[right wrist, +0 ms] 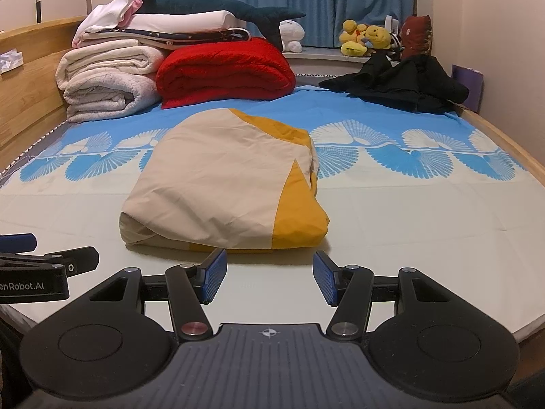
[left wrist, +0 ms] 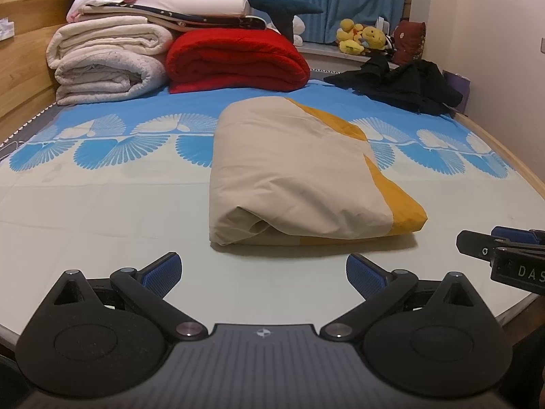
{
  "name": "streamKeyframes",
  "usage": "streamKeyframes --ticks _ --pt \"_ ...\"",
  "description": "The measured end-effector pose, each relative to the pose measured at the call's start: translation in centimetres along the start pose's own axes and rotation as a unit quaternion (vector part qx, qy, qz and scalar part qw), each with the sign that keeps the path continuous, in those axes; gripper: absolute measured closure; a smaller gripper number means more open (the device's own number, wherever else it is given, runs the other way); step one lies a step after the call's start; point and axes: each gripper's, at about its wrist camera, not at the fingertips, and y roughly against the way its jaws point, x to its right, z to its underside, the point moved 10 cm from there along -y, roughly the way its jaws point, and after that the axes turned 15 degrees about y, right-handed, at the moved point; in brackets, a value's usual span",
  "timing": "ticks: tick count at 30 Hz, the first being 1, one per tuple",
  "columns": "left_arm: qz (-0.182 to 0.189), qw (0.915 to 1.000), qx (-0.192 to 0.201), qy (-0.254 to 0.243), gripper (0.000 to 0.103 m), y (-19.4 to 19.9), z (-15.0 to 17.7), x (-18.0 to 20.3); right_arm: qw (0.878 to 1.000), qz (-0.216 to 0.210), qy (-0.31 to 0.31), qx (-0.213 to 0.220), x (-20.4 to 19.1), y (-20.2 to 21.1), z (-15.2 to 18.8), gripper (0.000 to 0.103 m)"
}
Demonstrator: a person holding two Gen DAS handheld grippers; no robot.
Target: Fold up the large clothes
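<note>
1. Left wrist view: the left gripper (left wrist: 263, 277) is hovering over the pale bed sheet (left wrist: 102, 211), jaws spread wide and gripping nothing. The folded beige-and-yellow cloth (left wrist: 299, 170) is lying just ahead on the bed.
2. Right wrist view: the right gripper (right wrist: 269, 279) is standing apart too, empty, with the folded cloth (right wrist: 218, 184) resting just beyond its fingertips.

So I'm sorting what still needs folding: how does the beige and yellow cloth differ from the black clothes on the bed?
The beige and yellow cloth is folded into a compact bundle; the black clothes lie crumpled in a loose heap. The cloth sits mid-bed, just ahead of both open grippers, left gripper and right gripper; the black clothes sit at the far right corner, by the wall. Both rest on the bed sheet, untouched.
</note>
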Motion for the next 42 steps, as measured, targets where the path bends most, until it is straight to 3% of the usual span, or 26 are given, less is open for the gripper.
streamKeyframes --ticks 42 --pt "0.013 0.9999 -0.006 -0.002 0.000 -0.68 0.13 0.42 1.000 -0.012 0.008 -0.006 0.43 -0.38 0.80 0.045"
